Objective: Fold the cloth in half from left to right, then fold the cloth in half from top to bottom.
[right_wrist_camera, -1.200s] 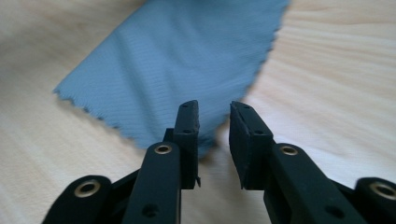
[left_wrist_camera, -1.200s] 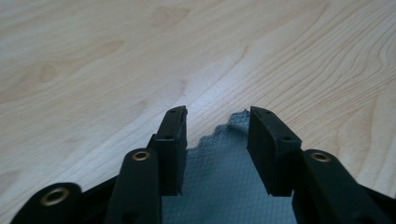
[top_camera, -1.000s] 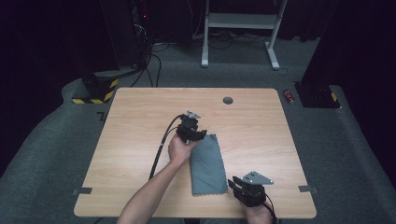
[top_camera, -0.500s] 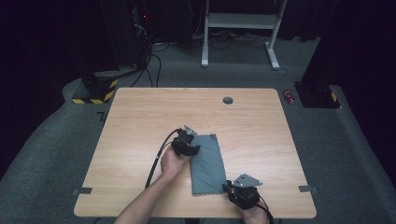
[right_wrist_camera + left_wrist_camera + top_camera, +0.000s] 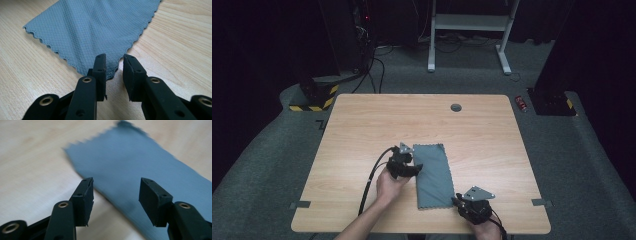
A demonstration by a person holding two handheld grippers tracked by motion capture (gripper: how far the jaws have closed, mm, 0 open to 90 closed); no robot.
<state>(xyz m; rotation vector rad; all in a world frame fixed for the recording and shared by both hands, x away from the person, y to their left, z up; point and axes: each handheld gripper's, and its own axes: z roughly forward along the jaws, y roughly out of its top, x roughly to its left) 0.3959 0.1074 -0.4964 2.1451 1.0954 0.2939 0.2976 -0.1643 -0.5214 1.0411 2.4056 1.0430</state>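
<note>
Grey-blue microfibre cloth (image 5: 433,175) on the wooden table (image 5: 362,125)

It lay flat as a long folded rectangle with scalloped edges and a fine diamond weave, lengthwise toward the table's near edge, slightly right of centre, its near corner (image 5: 100,72) pointing outward.

cloth (image 5: 92,27): blue-grey, fine diamond-grid weave, scalloped edge | tabletop (image 5: 492,135): light wood, lengthwise grain | left hand-held gripper (image 5: 115,192): black jaws, brass rivets | right hand-held gripper (image 5: 113,67): black jaws, brass rivets, grey top plate | floor (image 5: 582,165): dark grey carpet | floor block (image 5: 314,97): yellow-black hazard stripes
</note>
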